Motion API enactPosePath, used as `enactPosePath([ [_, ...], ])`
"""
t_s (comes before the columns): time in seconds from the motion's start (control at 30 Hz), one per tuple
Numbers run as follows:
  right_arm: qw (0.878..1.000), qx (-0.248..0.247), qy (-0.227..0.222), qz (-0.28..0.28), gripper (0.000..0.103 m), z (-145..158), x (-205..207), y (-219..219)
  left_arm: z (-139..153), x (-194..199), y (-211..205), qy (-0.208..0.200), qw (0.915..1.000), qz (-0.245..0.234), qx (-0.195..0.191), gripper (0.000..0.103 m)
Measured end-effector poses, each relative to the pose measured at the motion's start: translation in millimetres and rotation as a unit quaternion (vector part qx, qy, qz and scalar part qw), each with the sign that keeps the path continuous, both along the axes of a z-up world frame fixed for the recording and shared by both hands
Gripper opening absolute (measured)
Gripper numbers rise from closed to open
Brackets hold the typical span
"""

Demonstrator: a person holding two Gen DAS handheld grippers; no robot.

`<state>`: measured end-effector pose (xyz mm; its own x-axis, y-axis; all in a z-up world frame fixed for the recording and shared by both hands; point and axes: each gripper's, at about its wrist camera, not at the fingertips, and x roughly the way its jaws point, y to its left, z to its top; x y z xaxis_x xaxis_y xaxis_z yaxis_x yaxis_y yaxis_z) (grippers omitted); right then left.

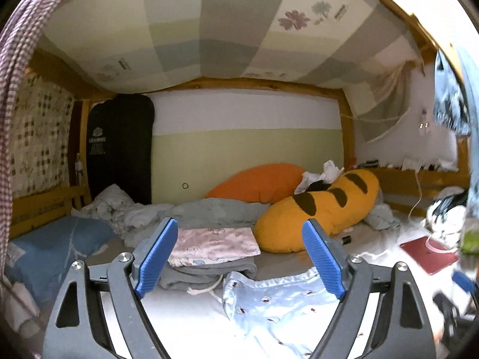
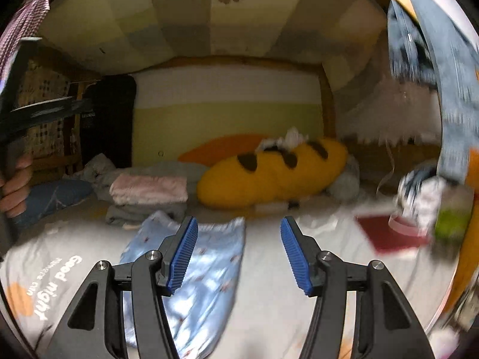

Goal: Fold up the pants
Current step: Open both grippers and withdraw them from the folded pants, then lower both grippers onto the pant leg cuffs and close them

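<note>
My left gripper (image 1: 239, 254) has its blue pads spread wide, nothing between them, held above the bed. The light blue printed pants (image 1: 281, 308) lie spread on the white sheet (image 1: 185, 323) at 6 o'clock in the left wrist view, waistband toward the far end. Just beyond, at 12 from the pants, sits a folded stack: pink printed garment (image 1: 215, 243) on top of a grey one (image 1: 206, 272), its drawstring trailing out. Yellow bread-shaped pillow (image 1: 317, 212) at 2 o'clock, orange cushion (image 1: 257, 182) behind it, red book (image 1: 428, 252) at 3.

My right gripper (image 2: 239, 254) is also gaping, empty, over the sheet; the pants (image 2: 197, 275) lie under its left pad at 7 o'clock. That view is motion-blurred.
</note>
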<state>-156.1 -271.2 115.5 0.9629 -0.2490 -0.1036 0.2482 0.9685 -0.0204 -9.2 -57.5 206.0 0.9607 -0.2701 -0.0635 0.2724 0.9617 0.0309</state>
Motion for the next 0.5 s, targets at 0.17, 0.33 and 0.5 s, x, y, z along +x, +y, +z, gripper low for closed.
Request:
enactPosePath([
  [0.17,1.000,0.005,-0.018,0.016,0.062,21,6,-12,-8,-28,18,0.004,0.9995,-0.006,-0.030,0.087],
  [0.33,0.999,0.022,-0.007,0.025,0.062,3,15,-8,-45,-39,25,0.017,0.9997,0.018,-0.009,0.087],
  [0.5,0.999,0.022,0.026,0.035,0.062,-25,26,0,-89,-30,33,0.063,0.9976,0.028,0.000,0.087],
])
